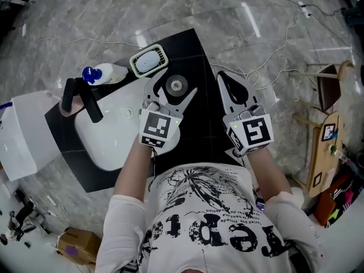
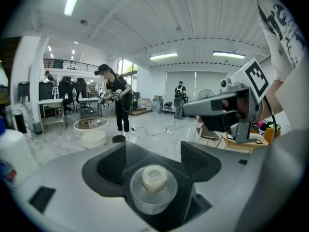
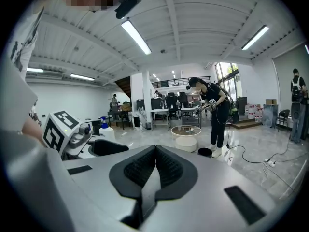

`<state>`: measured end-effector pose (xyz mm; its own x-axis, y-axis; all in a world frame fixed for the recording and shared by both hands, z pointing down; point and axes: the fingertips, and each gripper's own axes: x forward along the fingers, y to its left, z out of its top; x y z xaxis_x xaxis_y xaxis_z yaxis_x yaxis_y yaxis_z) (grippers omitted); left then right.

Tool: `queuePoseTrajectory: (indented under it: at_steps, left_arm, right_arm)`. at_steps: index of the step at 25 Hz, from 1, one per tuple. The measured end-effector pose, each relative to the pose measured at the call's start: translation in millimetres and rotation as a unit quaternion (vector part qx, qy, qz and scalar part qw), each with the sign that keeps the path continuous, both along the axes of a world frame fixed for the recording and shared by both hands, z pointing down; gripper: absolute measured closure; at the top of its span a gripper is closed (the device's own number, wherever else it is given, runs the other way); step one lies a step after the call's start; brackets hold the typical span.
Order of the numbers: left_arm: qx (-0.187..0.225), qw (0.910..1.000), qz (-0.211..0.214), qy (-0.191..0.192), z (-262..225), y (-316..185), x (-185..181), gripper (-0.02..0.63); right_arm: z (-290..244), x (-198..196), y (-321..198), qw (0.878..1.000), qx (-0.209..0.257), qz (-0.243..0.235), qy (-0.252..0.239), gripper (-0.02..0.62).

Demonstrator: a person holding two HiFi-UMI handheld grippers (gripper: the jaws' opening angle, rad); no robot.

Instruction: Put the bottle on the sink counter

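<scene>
A small clear bottle with a pale cap stands upright on the black sink counter, right of the white basin. My left gripper is open, one jaw on each side of the bottle, with gaps showing. From above in the left gripper view, the bottle sits low between the spread jaws of the left gripper. My right gripper hovers over the counter's right edge, shut and empty; its pads meet in the right gripper view.
A black faucet reaches over the basin. A white spray bottle with a blue top and a soap dish stand at the counter's back. Cables cross the marble floor, wooden furniture stands right, and a person works beyond.
</scene>
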<state>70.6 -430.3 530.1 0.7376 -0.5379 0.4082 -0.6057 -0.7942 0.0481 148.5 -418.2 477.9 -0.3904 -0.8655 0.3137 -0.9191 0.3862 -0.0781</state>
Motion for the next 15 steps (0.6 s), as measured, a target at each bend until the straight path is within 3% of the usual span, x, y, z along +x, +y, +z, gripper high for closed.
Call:
queuePoseTrajectory:
  at_steps: [3, 6, 15]
  left_arm:
    - [0.027, 0.9992, -0.017, 0.024, -42.3, 14.9, -8.1, 0.256]
    - [0.056, 0.9964, -0.045, 0.044, -82.9, 27.9, -18.4, 0.367]
    - [0.112, 0.9829, -0.114, 0.091, -173.5, 99.8, -50.2, 0.579]
  right_arm:
    - [-15.5, -5.1, 21.6, 1.0, 0.005, -0.017, 0.006, 0.58]
    - [-38.7, -7.8, 36.8, 0.999, 0.016, -0.033, 0.003, 0.58]
    - [-108.9, -26.8, 100.5, 0.994, 0.058, -0.089, -0.001, 0.581]
